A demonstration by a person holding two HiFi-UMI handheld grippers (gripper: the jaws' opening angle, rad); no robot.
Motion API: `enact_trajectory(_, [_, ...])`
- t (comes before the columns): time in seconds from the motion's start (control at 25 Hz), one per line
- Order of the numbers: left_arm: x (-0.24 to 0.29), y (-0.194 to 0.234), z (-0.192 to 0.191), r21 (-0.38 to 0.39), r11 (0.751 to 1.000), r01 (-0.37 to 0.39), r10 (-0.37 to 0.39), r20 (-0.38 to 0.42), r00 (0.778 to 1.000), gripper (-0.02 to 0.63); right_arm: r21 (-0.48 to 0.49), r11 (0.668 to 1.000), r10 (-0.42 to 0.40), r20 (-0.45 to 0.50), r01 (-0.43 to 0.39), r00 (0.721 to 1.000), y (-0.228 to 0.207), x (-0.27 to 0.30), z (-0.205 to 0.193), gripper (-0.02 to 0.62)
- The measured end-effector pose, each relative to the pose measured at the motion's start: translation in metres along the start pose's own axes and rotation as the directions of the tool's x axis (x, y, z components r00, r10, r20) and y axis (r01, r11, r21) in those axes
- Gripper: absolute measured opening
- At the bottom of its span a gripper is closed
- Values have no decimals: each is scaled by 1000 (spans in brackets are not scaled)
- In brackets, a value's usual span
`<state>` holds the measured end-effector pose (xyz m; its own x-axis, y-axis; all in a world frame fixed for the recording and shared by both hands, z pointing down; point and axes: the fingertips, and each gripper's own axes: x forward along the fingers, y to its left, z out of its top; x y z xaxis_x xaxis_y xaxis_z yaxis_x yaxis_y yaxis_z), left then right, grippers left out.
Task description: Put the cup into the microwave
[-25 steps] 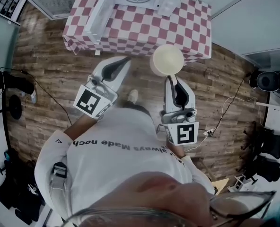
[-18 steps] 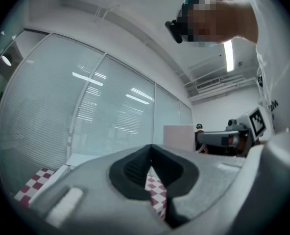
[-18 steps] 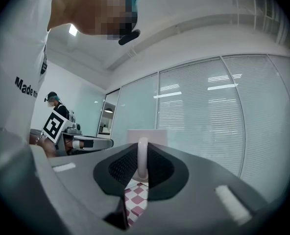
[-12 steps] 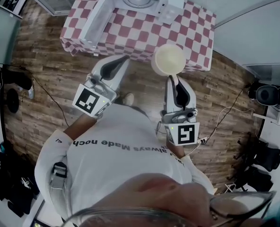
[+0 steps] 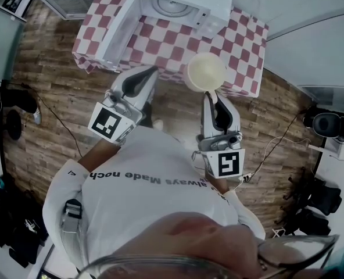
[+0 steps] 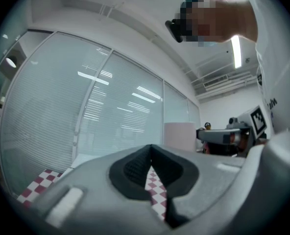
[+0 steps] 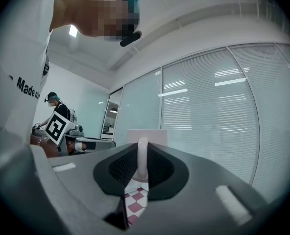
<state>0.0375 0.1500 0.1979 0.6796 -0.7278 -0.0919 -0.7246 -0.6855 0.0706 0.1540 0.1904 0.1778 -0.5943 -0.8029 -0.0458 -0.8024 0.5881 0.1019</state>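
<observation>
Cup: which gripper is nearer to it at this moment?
Right. The right gripper is shut on the cup by its handle, holding it up. The left gripper is off to the cup's left, jaws together on nothing, not touching it.

The head camera looks steeply down from above the person (image 5: 143, 196) onto the worktop (image 5: 242, 45) and microwave (image 5: 178, 2), a little way off. Each gripper camera sits close behind its own fingers (image 6: 131, 168), facing the blinds (image 7: 208, 111); both glimpse the checked worktop between them.
</observation>
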Motion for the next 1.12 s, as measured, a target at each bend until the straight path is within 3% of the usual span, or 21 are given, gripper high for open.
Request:
enact_trajectory(0.72, [107,193,12,1,1000,2,-2,49,999,5,-30,1000,3,12,-3,1000,-70,215,-8,35])
enact_trajectory(1.12, [140,260,-1,-16,999,36,-36,30,999,5,-30,999,-32,12,32,999,-88,283,-19,35])
